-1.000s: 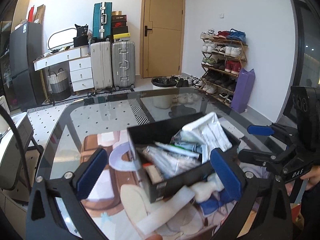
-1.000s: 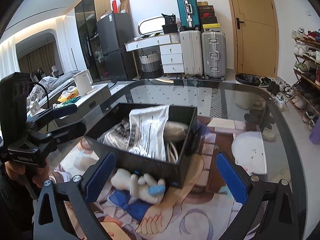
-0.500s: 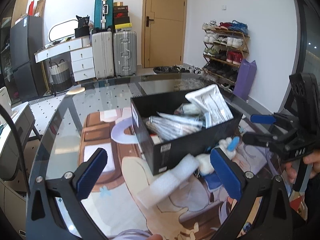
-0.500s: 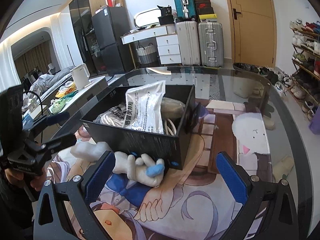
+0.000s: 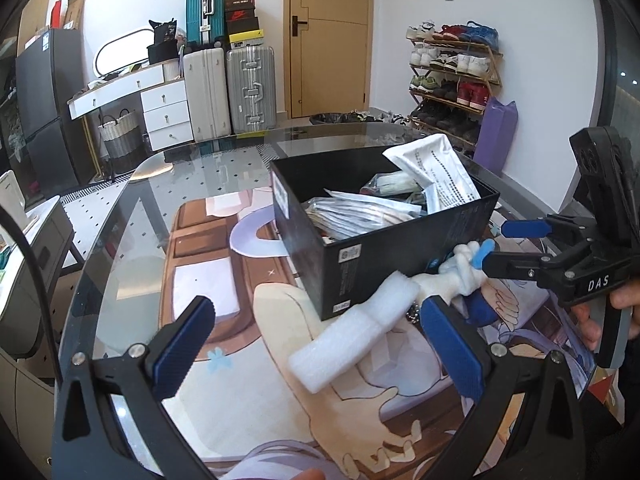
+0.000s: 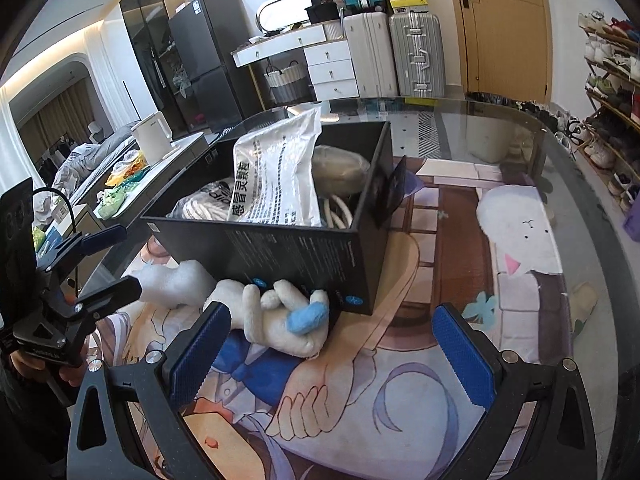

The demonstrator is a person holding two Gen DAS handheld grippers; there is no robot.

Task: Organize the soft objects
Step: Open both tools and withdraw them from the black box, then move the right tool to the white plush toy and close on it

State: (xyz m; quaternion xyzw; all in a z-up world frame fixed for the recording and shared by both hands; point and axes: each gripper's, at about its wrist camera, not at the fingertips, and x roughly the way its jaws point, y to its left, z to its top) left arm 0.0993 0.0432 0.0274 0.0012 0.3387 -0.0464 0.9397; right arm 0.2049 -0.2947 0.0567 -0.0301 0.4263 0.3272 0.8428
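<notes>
Both wide open, empty: left tool (image 5: 320,350), right tool (image 6: 330,346). Ahead of each, plush toy (image 6: 280,318) against black box (image 6: 304,248) on worktop (image 5: 132,240).

A box (image 5: 404,252) sits on a glass table (image 5: 120,240), over a printed mat (image 5: 248,344). Packets (image 5: 360,216) and a tall pouch (image 6: 276,172) lie inside the box. A plush toy (image 6: 280,320) lies against the box's near wall, with a foam piece (image 5: 352,336) beside it. Behind the table stand suitcases (image 5: 228,84) and a door (image 5: 328,36); a shoe rack (image 5: 452,76) stands to the right.
</notes>
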